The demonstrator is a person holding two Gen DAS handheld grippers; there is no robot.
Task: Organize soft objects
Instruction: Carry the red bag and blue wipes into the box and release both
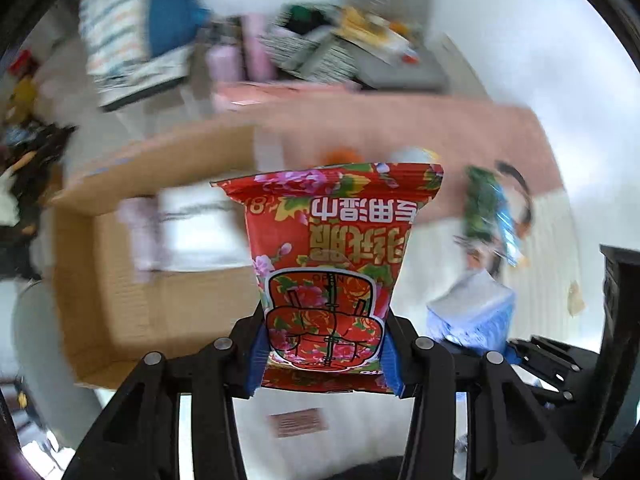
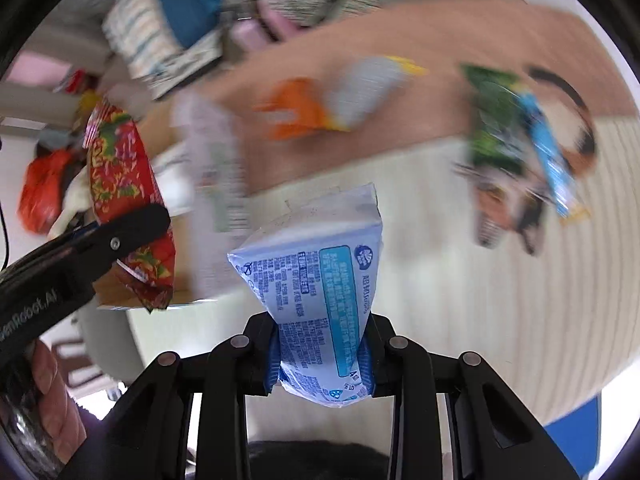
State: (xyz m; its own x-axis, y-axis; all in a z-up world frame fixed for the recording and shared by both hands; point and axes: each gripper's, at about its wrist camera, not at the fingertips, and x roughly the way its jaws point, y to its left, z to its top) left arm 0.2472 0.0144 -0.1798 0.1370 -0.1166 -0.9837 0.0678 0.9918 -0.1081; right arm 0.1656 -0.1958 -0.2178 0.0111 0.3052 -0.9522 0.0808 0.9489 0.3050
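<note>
My left gripper [image 1: 325, 350] is shut on a red floral wipes pack [image 1: 328, 264] and holds it in the air, over the right edge of an open cardboard box [image 1: 132, 300]. The same red pack shows in the right wrist view [image 2: 124, 184], at the left. My right gripper [image 2: 322, 354] is shut on a light blue tissue pack [image 2: 320, 280], held above the pale table [image 2: 480, 312]. The blue pack also shows in the left wrist view [image 1: 472, 312], to the right of my left gripper.
White folded items [image 1: 200, 228] lie inside the box. On the pink cloth [image 2: 400, 92] lie an orange and white pack [image 2: 340, 100] and a green and blue pack [image 2: 508, 144]. Cluttered pillows and bags [image 1: 320, 44] sit beyond. The background is blurred.
</note>
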